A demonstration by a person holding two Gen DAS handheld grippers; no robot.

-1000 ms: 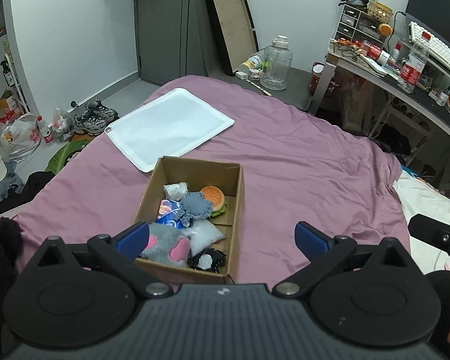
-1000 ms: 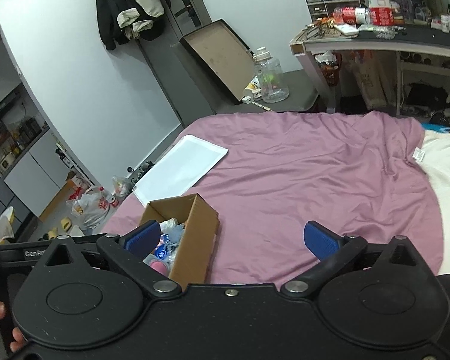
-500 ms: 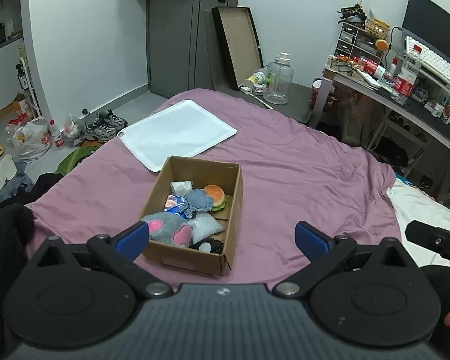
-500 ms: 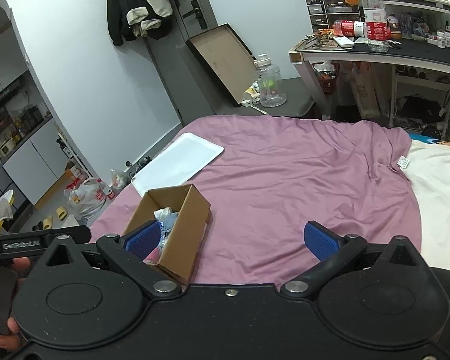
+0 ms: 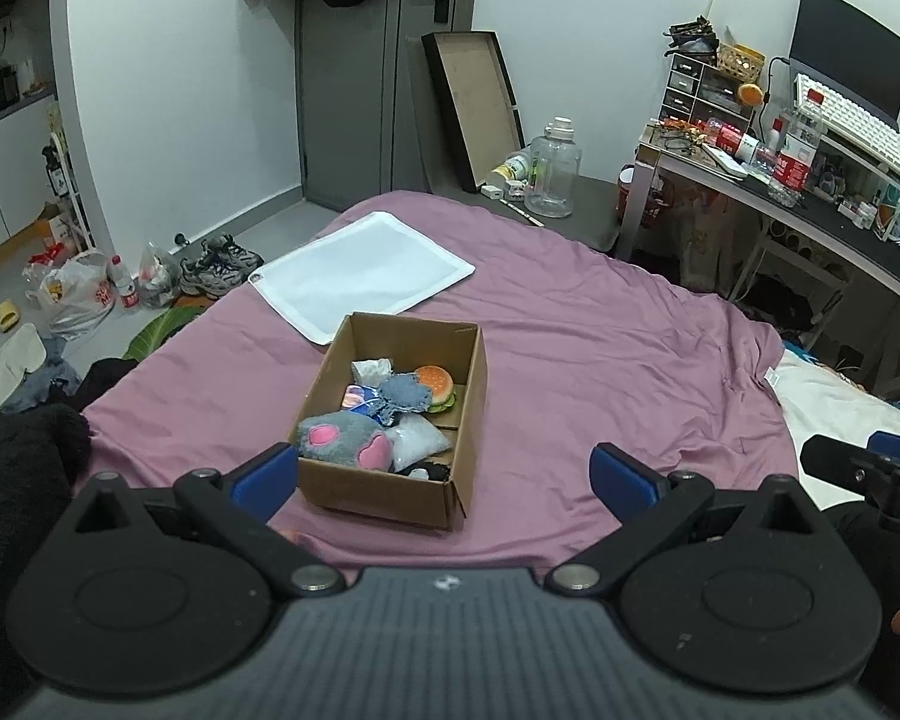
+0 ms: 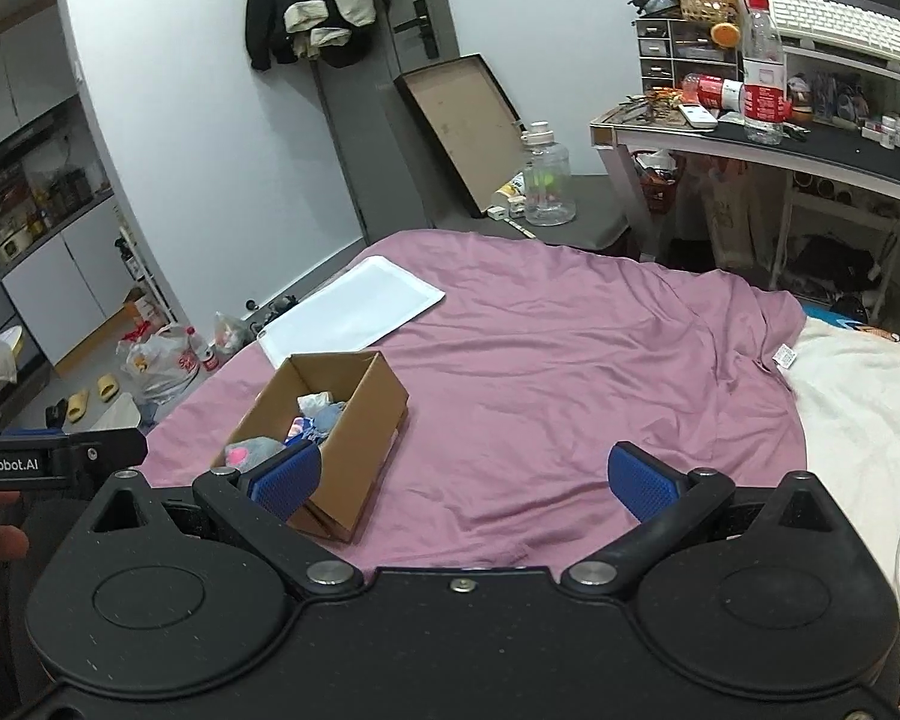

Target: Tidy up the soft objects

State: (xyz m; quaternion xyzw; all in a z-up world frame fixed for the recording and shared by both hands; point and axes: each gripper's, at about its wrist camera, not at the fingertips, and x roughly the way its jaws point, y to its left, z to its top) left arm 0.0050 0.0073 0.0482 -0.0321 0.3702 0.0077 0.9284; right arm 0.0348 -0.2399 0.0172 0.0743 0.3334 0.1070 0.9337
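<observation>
Both claws, left & right, are held apart, empty, above bed; cardboard box w/ soft toys is seen btwn.

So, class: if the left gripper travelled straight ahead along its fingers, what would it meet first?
Probably the open brown cardboard box of soft toys on the purple bedsheet, which lies between the open left gripper fingers' lines; depth is uncertain.

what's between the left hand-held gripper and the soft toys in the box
Nothing visible. The left hand-held gripper is open above bare purple sheet, and the cardboard box is open-topped, with the grey plush nearest.
</observation>
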